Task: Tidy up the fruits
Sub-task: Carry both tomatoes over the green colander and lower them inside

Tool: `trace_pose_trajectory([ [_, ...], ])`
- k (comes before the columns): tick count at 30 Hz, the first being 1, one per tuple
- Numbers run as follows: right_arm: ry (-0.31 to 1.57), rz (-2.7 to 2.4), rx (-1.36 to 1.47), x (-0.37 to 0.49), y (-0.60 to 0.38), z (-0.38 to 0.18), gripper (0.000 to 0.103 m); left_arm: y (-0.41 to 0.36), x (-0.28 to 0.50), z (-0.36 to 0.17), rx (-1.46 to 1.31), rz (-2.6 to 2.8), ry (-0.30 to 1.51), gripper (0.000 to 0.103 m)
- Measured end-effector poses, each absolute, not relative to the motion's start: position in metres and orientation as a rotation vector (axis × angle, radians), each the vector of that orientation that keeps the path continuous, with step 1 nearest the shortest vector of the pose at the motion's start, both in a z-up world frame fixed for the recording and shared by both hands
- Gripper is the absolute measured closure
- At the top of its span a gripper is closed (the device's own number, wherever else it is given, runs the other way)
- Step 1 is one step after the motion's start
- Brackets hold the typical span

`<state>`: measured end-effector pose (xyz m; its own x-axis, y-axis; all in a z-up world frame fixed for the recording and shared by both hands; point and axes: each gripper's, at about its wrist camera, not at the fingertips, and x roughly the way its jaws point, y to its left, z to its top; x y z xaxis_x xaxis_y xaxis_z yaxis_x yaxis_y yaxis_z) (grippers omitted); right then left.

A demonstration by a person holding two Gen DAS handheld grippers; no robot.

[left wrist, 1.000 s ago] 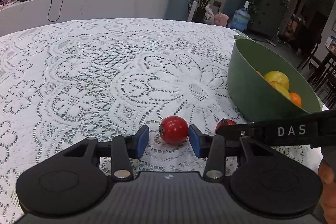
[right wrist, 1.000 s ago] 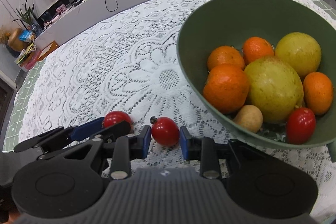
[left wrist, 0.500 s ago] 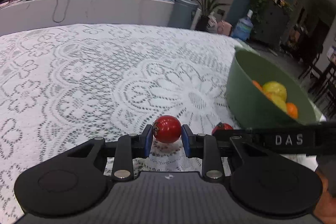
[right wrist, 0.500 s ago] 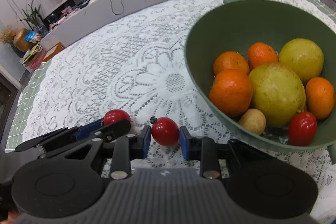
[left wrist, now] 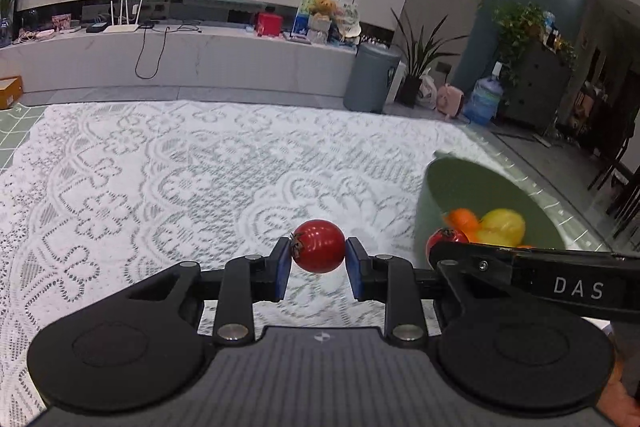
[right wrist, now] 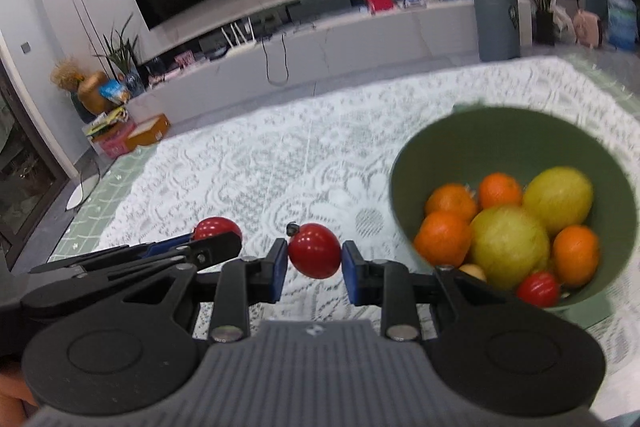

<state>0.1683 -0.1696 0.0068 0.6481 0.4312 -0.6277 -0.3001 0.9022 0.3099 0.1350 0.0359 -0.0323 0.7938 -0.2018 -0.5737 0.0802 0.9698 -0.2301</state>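
One red tomato [left wrist: 318,246] sits squeezed in the left gripper [left wrist: 318,269], another tomato [right wrist: 315,255] in the right gripper [right wrist: 314,271] (both up off the lace cloth [left wrist: 180,187]). The green bowl [right wrist: 480,135] waits just beside them, with wide bare cloth around.

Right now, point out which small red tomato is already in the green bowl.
The small red tomato at the green bowl's near rim, beside the oranges. The other two are each held in a gripper.
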Motion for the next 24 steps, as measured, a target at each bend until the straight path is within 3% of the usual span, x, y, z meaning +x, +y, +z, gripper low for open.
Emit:
trace_pose_trajectory([
  [13,0.703,0.362,0.2,0.166,-0.234,0.048,0.077,-0.044,0.145,0.02,-0.081,-0.3,0.581,0.071],
  [24,0.772,0.272,0.117,0.203,-0.285,0.049,0.077,-0.101,0.186,0.013,0.026,-0.374,0.646,0.071],
])
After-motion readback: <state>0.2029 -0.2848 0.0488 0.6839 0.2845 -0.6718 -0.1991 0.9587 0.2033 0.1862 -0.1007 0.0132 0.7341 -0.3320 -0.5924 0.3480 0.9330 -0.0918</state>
